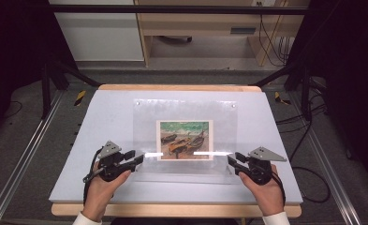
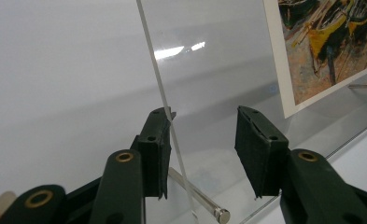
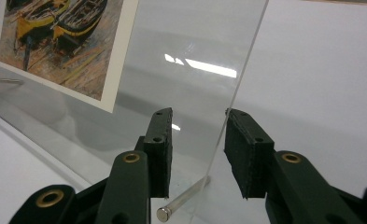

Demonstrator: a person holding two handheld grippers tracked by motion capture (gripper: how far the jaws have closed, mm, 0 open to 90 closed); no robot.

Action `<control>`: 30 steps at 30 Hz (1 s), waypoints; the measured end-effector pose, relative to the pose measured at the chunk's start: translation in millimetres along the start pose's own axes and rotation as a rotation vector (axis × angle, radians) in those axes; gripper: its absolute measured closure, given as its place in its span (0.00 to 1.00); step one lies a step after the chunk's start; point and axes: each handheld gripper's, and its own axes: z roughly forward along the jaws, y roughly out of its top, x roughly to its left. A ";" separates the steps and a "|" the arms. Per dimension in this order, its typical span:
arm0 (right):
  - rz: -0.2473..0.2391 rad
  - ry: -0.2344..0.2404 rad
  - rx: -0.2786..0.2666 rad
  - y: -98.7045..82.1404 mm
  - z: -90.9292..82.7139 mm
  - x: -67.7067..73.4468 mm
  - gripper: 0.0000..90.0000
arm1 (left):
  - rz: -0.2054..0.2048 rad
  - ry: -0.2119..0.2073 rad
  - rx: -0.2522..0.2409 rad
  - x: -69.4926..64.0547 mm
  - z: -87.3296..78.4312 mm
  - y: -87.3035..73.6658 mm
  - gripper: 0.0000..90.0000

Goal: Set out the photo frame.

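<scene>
Thing: clear rectangular acrylic frame panel holding a white-bordered print of painted boats
Pose: tilted up from the table
Place: between the left gripper and right gripper, side edges inside their jaws
Fittings: silver metal pins at the lower corners

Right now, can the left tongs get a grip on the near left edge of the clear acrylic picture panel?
Probably yes: the left tongs already straddle the clear acrylic picture panel's left edge, one pad touching it, nothing between.
</scene>
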 end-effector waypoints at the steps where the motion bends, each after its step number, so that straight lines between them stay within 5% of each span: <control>1: 0.002 -0.002 -0.001 -0.3 -0.2 0.4 0.70 | 0.000 0.000 0.000 0.0 -0.3 -0.2 0.62; 30: -0.020 -0.013 0.001 -8.2 -10.6 5.8 0.78 | 0.025 0.004 0.010 -5.1 -7.9 -7.6 0.67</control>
